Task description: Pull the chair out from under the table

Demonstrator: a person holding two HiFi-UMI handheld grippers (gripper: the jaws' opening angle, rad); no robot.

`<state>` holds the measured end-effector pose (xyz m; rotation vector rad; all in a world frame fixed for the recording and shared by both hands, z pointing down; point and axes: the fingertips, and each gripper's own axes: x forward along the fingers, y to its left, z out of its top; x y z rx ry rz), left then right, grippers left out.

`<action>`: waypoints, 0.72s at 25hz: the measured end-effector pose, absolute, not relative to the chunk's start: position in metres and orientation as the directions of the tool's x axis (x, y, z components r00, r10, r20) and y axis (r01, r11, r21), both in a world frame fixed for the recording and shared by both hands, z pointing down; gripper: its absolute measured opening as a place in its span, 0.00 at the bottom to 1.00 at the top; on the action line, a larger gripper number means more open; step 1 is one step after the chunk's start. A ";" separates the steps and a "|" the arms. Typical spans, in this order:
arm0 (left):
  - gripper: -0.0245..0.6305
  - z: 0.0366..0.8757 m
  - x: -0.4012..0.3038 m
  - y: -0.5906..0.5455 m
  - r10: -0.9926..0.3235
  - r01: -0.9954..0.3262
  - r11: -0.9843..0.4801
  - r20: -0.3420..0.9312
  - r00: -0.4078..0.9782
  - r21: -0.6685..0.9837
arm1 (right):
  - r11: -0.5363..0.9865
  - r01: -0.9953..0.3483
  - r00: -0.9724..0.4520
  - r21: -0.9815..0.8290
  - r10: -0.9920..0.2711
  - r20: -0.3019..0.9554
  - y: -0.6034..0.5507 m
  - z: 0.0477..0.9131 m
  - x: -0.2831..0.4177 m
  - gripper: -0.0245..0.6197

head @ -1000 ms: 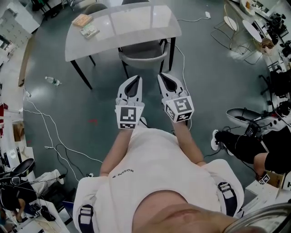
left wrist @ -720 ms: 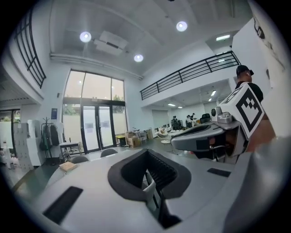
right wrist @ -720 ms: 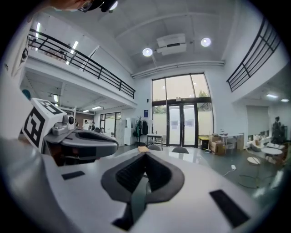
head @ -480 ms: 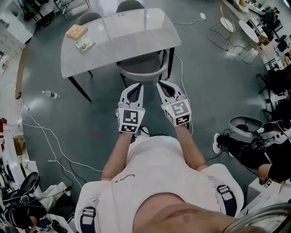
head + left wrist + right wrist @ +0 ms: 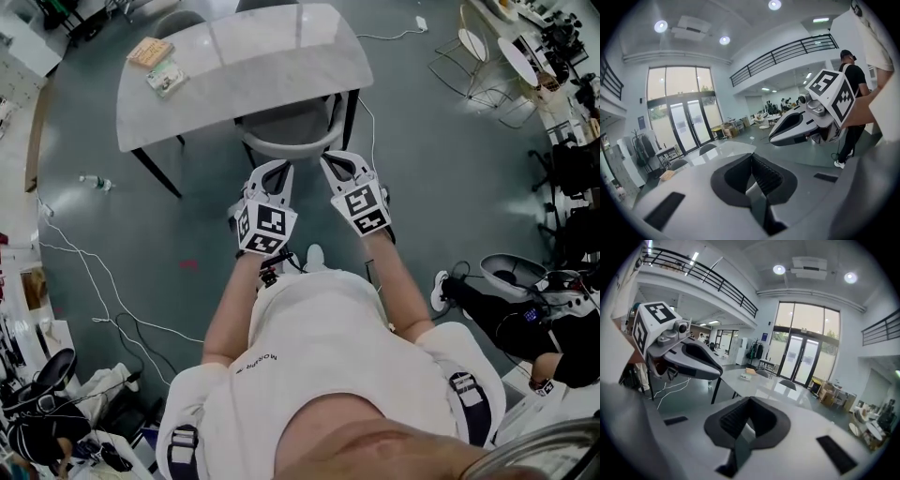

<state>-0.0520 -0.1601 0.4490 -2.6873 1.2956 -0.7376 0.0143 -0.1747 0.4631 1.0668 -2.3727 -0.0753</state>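
The white-and-black left gripper [image 5: 274, 173] and matching right gripper [image 5: 337, 164] reach forward side by side on bare forearms [image 5: 232, 300], tipped slightly down (marker cubes [image 5: 265, 229] face up), both sets of jaws closed with nothing between them.

Chair back [image 5: 286, 142] sticks out past table [image 5: 253, 56] edge, open from this side. Table legs [image 5: 351, 117] flank it. Cables [image 5: 89, 272] on floor [image 5: 187, 216], left.

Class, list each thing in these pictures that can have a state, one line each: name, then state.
chair, tucked under the table, not yet pulled out
left gripper, shut, empty, close to the chair's back rim
right gripper, shut, empty, close to the chair's back rim
bottle, lying on its side on the floor
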 end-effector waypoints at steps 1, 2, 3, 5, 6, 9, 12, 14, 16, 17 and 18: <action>0.05 0.454 -0.051 -0.165 -0.749 -0.714 -0.646 0.405 0.524 -0.269 | 0.697 -0.665 -0.545 0.268 -0.698 0.465 -0.179 0.471 0.014 0.06; 0.05 0.459 -0.050 -0.170 -0.745 -0.709 -0.649 0.418 0.519 -0.277 | 0.708 -0.650 -0.545 0.276 -0.687 0.481 -0.184 0.478 0.014 0.06; 0.05 0.464 -0.048 -0.175 -0.740 -0.702 -0.654 0.432 0.515 -0.284 | 0.719 -0.634 -0.544 0.286 -0.677 0.495 -0.188 0.484 0.014 0.06; 0.05 0.480 -0.043 -0.180 -0.720 -0.679 -0.673 0.474 0.508 -0.294 | 0.740 -0.596 -0.541 0.312 -0.658 0.524 -0.194 0.498 0.015 0.06; 0.05 0.489 -0.041 -0.182 -0.703 -0.665 -0.687 0.498 0.507 -0.294 | 0.749 -0.577 -0.538 0.325 -0.648 0.539 -0.196 0.505 0.015 0.06; 0.05 0.512 -0.037 -0.192 -0.666 -0.633 -0.718 0.551 0.503 -0.290 | 0.772 -0.523 -0.529 0.360 -0.626 0.574 -0.206 0.524 0.016 0.06; 0.05 0.530 -0.034 -0.201 -0.647 -0.609 -0.733 0.585 0.489 -0.302 | 0.786 -0.482 -0.517 0.388 -0.612 0.598 -0.213 0.541 0.020 0.06; 0.05 0.541 -0.030 -0.207 -0.631 -0.595 -0.745 0.606 0.485 -0.300 | 0.795 -0.458 -0.507 0.398 -0.601 0.618 -0.218 0.553 0.023 0.06; 0.08 0.551 -0.026 -0.215 -0.618 -0.582 -0.755 0.623 0.479 -0.302 | 0.804 -0.428 -0.501 0.414 -0.592 0.632 -0.225 0.563 0.026 0.06; 0.11 0.557 -0.023 -0.219 -0.611 -0.575 -0.761 0.631 0.477 -0.302 | 0.809 -0.410 -0.499 0.421 -0.585 0.639 -0.229 0.569 0.026 0.06; 0.15 0.563 -0.021 -0.222 -0.603 -0.567 -0.767 0.640 0.476 -0.301 | 0.818 -0.391 -0.497 0.422 -0.574 0.651 -0.232 0.576 0.027 0.08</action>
